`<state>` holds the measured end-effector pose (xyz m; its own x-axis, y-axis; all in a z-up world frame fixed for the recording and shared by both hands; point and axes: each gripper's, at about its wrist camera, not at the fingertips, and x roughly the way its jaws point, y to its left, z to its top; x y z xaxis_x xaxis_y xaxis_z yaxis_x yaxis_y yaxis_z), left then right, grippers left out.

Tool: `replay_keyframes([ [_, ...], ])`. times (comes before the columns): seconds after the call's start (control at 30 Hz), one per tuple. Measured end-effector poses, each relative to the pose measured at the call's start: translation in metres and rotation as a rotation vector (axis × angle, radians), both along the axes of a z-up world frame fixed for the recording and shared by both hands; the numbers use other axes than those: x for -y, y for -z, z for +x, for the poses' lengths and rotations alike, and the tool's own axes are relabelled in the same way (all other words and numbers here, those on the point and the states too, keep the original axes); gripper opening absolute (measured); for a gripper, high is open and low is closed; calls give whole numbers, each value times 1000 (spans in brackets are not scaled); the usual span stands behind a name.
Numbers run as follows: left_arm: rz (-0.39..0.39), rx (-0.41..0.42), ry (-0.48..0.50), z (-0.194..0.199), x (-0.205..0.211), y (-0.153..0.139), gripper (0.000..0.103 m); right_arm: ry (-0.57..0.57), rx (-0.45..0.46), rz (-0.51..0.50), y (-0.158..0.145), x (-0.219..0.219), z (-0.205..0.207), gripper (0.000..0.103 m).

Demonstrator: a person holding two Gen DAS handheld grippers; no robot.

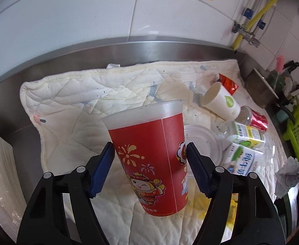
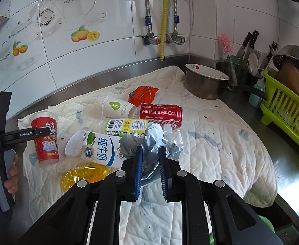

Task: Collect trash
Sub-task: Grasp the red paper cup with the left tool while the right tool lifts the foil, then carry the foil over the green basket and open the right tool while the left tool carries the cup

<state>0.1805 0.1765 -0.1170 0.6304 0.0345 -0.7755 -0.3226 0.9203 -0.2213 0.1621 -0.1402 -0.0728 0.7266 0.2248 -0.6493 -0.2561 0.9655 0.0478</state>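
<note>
My left gripper [image 1: 149, 153] is clamping the red cup [image 1: 149, 153] at frame centre, lifted above the quilted mat [image 1: 71, 94]. My right gripper [image 2: 151, 159] is squeezing a crumpled grey wrapper [image 2: 149, 143], centre frame, over the bench [image 2: 288, 159] litter.

Left tongs [image 1: 149, 153]: blue pads clamped on both sides of the red cup [image 1: 149, 153].
Red cup: upright, slightly tilted, above the quilted cloth [image 1: 78, 94].
Right of tongs: white paper cup [image 1: 221, 100] on its side, red can [image 1: 257, 119], milk carton [image 1: 242, 159], crumpled paper [image 1: 290, 173].
Worktop [image 1: 16, 94]: steel, under the cloth.
</note>
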Motion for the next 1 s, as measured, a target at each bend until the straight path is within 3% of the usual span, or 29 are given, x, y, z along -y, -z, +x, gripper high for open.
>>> replay_keyframes([
  [0.33, 29, 106, 130, -43, 39, -54, 70, 77, 13, -3, -4, 44, -53, 16],
  [0.57, 24, 182, 288, -66, 100, -84, 69, 210, -4, -33, 5, 100, -97, 16],
  [0.8, -19, 217, 489, -81, 185, -94, 69, 340, -45, -46, 17, 157, -137, 16],
  [1.0, -57, 193, 657, -89, 256, -84, 69, 425, -72, -60, 26, 194, -168, 16],
])
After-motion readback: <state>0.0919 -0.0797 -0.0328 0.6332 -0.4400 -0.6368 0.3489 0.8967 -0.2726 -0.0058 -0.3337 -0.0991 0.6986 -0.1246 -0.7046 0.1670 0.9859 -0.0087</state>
